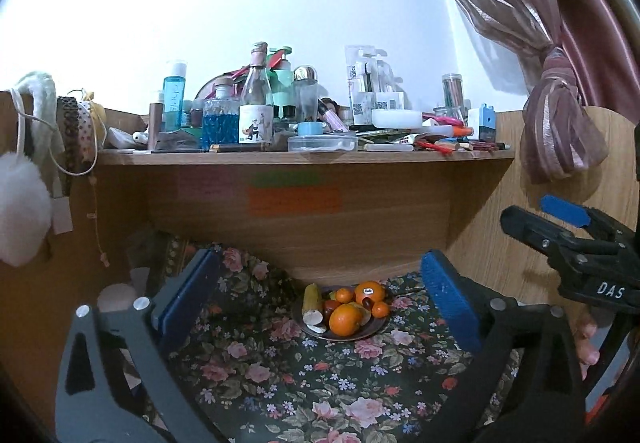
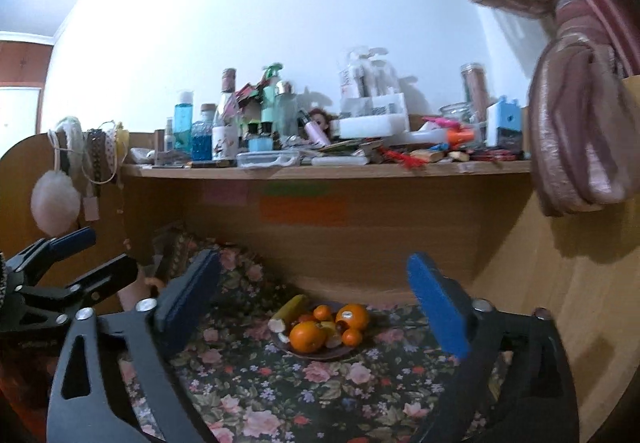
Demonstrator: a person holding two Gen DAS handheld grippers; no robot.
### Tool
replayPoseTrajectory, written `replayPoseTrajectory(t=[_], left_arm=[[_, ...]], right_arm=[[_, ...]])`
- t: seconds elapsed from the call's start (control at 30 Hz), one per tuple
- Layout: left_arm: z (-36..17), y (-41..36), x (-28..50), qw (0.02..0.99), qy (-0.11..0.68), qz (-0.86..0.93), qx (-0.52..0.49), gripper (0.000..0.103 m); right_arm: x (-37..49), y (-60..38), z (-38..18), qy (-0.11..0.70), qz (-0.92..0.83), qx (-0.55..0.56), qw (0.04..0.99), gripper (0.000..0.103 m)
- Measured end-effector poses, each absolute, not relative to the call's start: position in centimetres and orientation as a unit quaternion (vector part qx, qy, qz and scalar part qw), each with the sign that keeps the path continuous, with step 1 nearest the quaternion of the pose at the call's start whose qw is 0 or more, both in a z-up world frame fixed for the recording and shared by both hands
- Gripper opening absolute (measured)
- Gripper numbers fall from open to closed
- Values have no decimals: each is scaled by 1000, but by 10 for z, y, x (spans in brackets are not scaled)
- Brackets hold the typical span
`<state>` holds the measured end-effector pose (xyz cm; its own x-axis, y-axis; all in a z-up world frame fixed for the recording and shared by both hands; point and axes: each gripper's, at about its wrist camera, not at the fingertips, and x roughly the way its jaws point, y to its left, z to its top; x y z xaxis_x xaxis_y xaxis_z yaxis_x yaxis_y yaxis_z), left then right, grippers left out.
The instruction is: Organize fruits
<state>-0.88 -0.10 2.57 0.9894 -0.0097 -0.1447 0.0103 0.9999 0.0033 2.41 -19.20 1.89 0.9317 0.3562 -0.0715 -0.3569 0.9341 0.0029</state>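
A dark round plate (image 1: pixel 376 327) sits on the floral cloth against the desk's back panel, heaped with fruit. It holds a large orange (image 1: pixel 345 319), a stickered orange (image 1: pixel 369 291), small mandarins (image 1: pixel 380 309) and a yellow corn-like piece (image 1: pixel 312 305). The plate also shows in the right wrist view (image 2: pixel 344 353) with its large orange (image 2: pixel 307 337). My left gripper (image 1: pixel 316 301) is open and empty, well short of the plate. My right gripper (image 2: pixel 314 303) is open and empty, also short of it. Each gripper appears at the edge of the other's view.
A wooden shelf (image 1: pixel 304 157) above the plate is crowded with bottles, jars, boxes and pens. Sticky notes (image 1: pixel 294 199) are on the back panel. A tied pink curtain (image 1: pixel 560 131) hangs at right. A white pom-pom (image 1: pixel 22 207) and bands hang at left.
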Motion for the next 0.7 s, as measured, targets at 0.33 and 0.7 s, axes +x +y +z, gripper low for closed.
replayPoseTrajectory(t=[0.33, 0.7], left_arm=[[23, 0, -11, 998, 69, -1, -1, 103], [23, 0, -11, 998, 68, 0, -3, 103]], right_arm=[[21, -191, 17, 35, 180, -11, 983, 103], [24, -185, 14, 40, 180, -23, 983, 103]])
